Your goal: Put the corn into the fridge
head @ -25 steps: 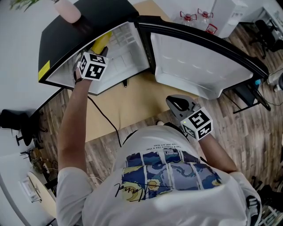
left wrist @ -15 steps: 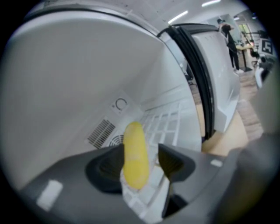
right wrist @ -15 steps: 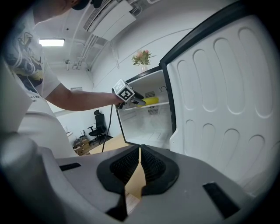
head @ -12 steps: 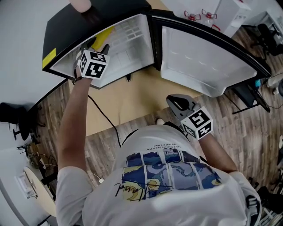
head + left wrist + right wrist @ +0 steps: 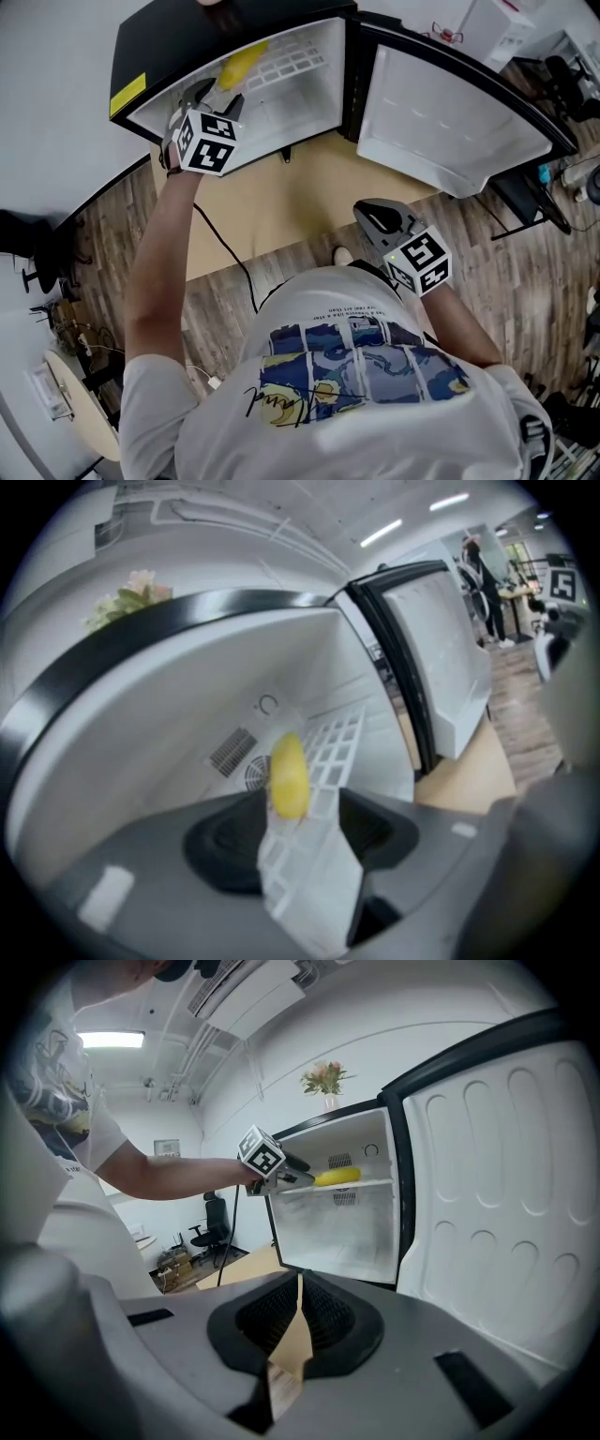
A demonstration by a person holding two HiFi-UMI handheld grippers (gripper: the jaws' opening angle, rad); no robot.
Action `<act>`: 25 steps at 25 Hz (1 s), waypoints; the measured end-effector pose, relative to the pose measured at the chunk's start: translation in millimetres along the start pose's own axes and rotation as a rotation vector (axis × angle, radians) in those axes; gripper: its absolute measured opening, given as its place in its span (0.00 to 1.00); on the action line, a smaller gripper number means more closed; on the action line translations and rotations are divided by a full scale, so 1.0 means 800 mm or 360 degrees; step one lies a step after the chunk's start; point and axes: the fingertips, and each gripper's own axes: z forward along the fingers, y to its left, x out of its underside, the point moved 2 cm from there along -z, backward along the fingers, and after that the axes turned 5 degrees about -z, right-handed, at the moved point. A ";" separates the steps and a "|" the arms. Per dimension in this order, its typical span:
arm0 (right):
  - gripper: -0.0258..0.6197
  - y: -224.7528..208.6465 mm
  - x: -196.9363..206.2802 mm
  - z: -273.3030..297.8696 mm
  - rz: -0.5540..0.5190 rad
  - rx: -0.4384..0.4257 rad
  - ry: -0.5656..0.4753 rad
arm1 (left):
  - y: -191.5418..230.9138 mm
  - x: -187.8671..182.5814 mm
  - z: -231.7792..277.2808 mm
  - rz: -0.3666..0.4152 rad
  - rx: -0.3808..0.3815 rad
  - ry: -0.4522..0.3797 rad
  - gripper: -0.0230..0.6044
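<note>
My left gripper [image 5: 214,94] reaches into the fridge [image 5: 309,108], its jaws a little apart. The corn [image 5: 242,64] lies on the white wire shelf [image 5: 295,58], towards its left side, just beyond my fingertips. Shelf shows between the cob and one jaw, so I judge it is released. The risk lies in pulling back: a jaw could brush the cob, which is round and could roll along the grid to the shelf's front edge and drop. Drawing straight back along the cob's length would avoid that. My right gripper [image 5: 375,217] hangs by my waist, closed on nothing, well clear of the open door [image 5: 450,112].
</note>
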 end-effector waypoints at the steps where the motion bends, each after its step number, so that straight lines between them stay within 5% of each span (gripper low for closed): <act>1: 0.07 0.007 -0.002 0.002 -0.0001 0.0003 0.0002 | -0.001 0.001 -0.006 -0.0001 0.0008 -0.0015 0.43; 16: 0.07 0.104 -0.014 0.010 -0.0009 0.0095 0.0031 | -0.039 0.024 -0.110 -0.0062 0.0233 -0.0202 0.42; 25: 0.07 0.163 -0.019 0.016 -0.0033 0.0148 0.0033 | -0.047 0.079 -0.189 -0.0183 0.0293 -0.0260 0.39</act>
